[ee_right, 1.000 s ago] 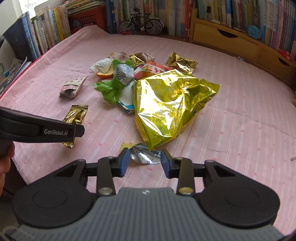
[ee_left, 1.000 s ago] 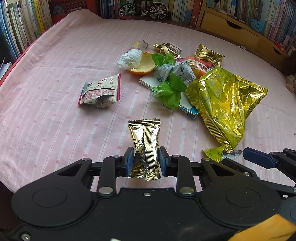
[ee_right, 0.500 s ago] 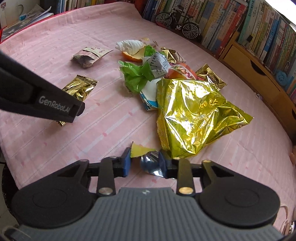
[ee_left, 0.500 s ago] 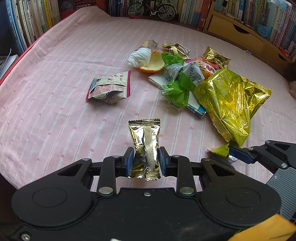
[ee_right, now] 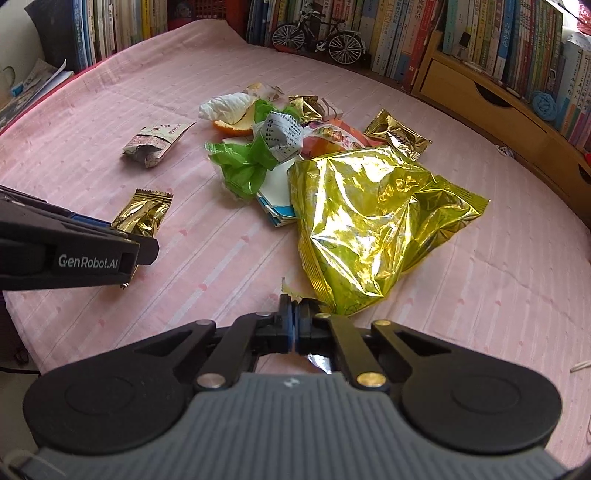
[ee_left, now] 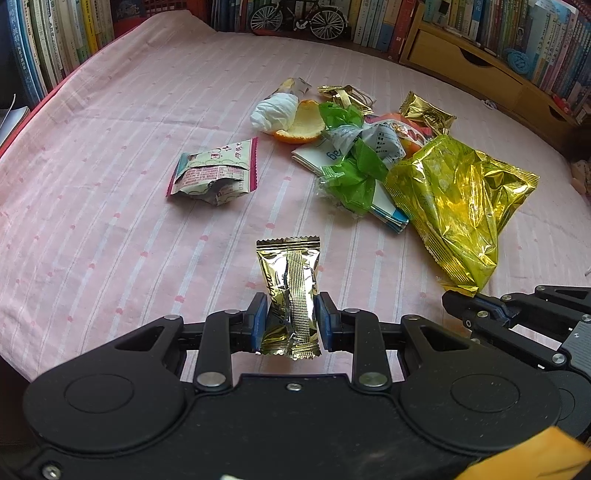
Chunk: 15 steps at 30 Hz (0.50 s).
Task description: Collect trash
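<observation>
My left gripper point(ee_left: 290, 317) is shut on a small gold candy wrapper point(ee_left: 291, 284) and holds it upright just above the pink bedsheet point(ee_left: 110, 206). The right wrist view shows the same wrapper point(ee_right: 142, 218) behind the left gripper point(ee_right: 146, 251). My right gripper point(ee_right: 294, 314) is shut on a torn foil scrap point(ee_right: 287, 290), yellow on one side and silver on the other, at the near corner of a large yellow foil bag point(ee_right: 369, 221). In the left wrist view the right gripper point(ee_left: 454, 299) touches that bag point(ee_left: 458, 206) at its lower tip.
A trash pile lies beyond: green plastic point(ee_right: 243, 166), white tissue point(ee_right: 229, 105), orange peel point(ee_right: 232, 127), a pink-edged wrapper point(ee_left: 214, 173), gold packets point(ee_right: 399, 134). Bookshelves point(ee_right: 406, 33), wooden drawers point(ee_right: 480, 92) and a model bicycle point(ee_right: 317, 37) line the far edge.
The right gripper's jaws closed from half open onto the foil scrap at the yellow bag's corner. The left gripper kept still with the gold wrapper.
</observation>
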Available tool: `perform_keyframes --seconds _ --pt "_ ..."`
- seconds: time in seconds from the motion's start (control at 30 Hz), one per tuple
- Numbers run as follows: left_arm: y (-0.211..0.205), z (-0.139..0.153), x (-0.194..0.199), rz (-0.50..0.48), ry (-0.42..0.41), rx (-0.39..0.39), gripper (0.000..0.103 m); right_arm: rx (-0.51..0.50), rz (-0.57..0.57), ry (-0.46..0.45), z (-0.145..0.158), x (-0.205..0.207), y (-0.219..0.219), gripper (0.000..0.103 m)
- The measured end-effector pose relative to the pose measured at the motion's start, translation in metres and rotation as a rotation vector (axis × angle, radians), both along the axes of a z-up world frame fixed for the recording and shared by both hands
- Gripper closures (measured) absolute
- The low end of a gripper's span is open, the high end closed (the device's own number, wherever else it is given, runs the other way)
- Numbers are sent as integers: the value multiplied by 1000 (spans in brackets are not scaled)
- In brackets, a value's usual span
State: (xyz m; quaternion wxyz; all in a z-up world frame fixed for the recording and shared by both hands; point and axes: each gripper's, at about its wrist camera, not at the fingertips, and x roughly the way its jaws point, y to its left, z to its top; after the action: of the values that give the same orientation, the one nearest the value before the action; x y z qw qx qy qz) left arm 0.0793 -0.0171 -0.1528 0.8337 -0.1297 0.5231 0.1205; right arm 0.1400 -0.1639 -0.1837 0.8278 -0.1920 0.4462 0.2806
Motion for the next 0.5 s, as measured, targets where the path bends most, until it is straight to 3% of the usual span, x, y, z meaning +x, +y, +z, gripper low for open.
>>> perform_keyframes --seconds 0.23,0.5 --pt "6 9 -14 -54 -30 -18 76 30 -83 -6 15 -15 0 100" --pt "26 24 -58 -101 -75 -36 76 28 -150 -34 32 -56 14 99"
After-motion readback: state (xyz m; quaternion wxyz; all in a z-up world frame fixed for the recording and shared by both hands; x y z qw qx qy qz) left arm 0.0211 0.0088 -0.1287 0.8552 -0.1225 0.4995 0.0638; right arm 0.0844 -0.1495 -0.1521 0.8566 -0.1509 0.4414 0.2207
